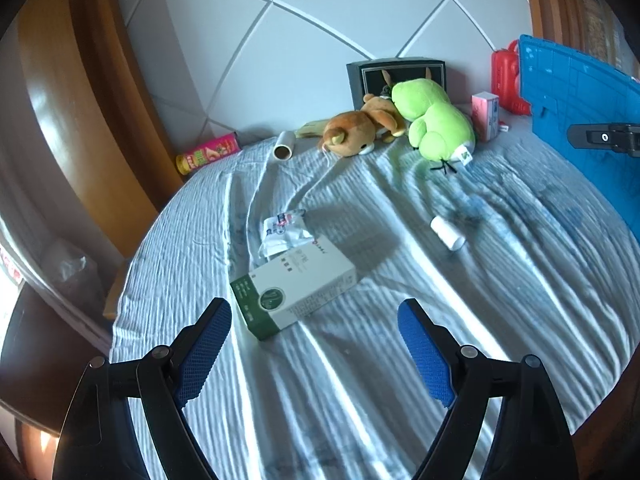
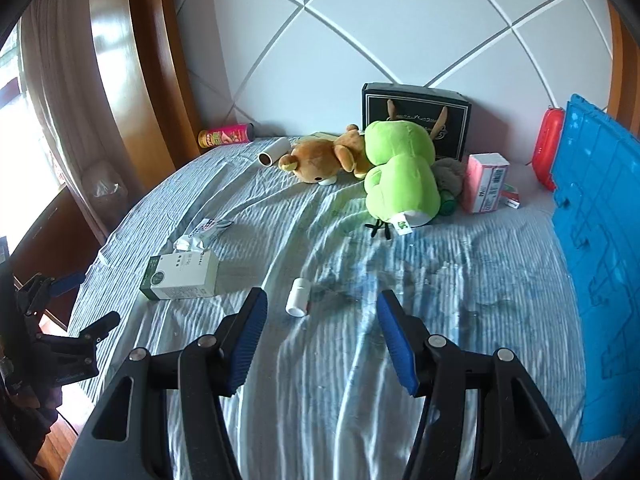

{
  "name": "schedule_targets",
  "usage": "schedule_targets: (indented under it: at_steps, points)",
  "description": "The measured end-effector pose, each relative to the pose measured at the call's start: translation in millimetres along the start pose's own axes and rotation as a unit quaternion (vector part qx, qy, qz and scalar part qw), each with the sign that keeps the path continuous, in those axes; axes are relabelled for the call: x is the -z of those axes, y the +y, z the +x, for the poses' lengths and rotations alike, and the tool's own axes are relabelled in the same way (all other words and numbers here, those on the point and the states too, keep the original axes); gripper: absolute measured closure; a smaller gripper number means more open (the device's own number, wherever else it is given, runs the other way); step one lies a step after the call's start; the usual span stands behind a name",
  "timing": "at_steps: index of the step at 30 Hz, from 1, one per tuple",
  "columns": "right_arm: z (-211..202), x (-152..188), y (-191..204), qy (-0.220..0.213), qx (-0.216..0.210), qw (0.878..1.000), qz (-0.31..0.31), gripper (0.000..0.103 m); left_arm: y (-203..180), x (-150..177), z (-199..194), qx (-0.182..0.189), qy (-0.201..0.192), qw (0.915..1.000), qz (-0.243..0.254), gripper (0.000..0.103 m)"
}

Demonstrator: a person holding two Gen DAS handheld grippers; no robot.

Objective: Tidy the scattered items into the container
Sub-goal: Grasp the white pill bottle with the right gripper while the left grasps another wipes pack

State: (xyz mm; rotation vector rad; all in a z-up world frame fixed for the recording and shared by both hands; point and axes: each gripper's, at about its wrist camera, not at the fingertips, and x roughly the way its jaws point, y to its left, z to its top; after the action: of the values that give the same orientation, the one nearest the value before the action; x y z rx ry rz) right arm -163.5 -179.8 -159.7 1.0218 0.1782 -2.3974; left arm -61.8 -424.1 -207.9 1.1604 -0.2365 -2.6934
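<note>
My left gripper (image 1: 314, 312) is open and empty, just short of a white and green box (image 1: 294, 294) lying on the bed. A crumpled white wrapper (image 1: 284, 232) lies behind the box. My right gripper (image 2: 322, 304) is open and empty, just short of a small white bottle (image 2: 299, 297) lying on its side. The blue crate (image 2: 596, 256) stands at the right edge of the bed and also shows in the left wrist view (image 1: 580, 120). A green plush (image 2: 402, 176) and a brown bear plush (image 2: 320, 160) lie near the headboard.
A red chips can (image 2: 226, 136), a paper roll (image 2: 274, 153), a black box (image 2: 416, 120), a pink box (image 2: 484, 182) and a red case (image 2: 546, 152) sit along the white headboard. The bed sheet (image 2: 320, 380) is wrinkled. The bed's left edge drops to the floor.
</note>
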Motion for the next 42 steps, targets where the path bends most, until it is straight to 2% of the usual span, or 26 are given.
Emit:
schedule_targets:
  at_steps: [7, 14, 24, 25, 27, 29, 34, 35, 38, 42]
  points:
    - [83, -7, 40, 0.04, 0.0, 0.999, -0.006, 0.047, 37, -47, 68, 0.043, 0.007, 0.999, 0.007, 0.017]
    - [154, 6, 38, 0.105, 0.008, 0.994, 0.004, 0.047, 42, -92, 155, 0.082, 0.054, 0.9952, -0.011, 0.017]
    - [208, 14, 29, 0.153, 0.026, 0.988, -0.015, 0.047, 38, -88, 224, 0.104, 0.124, 0.9863, -0.031, 0.017]
    - [211, 16, 31, 0.156, 0.029, 0.987, -0.021, 0.05, 38, -87, 231, 0.106, 0.131, 0.9851, -0.032, 0.017]
    - [219, 19, 33, 0.167, 0.032, 0.985, -0.028, 0.066, 37, -86, 244, 0.11, 0.145, 0.9826, -0.036, 0.017]
    - [227, 25, 31, 0.181, 0.031, 0.983, -0.024, 0.072, 36, -85, 258, 0.114, 0.159, 0.9798, -0.04, 0.017]
    - [231, 25, 24, 0.177, 0.029, 0.984, -0.01, 0.075, 39, -83, 272, 0.119, 0.173, 0.9763, -0.05, 0.018]
    - [231, 25, 24, 0.178, 0.029, 0.984, -0.01, 0.075, 40, -82, 274, 0.12, 0.177, 0.9754, -0.053, 0.024]
    - [229, 26, 24, 0.178, 0.026, 0.984, -0.009, 0.076, 41, -79, 272, 0.126, 0.173, 0.9754, -0.052, 0.035]
    - [223, 30, 23, 0.176, 0.021, 0.984, 0.003, 0.076, 37, -78, 265, 0.118, 0.17, 0.9779, -0.034, 0.045]
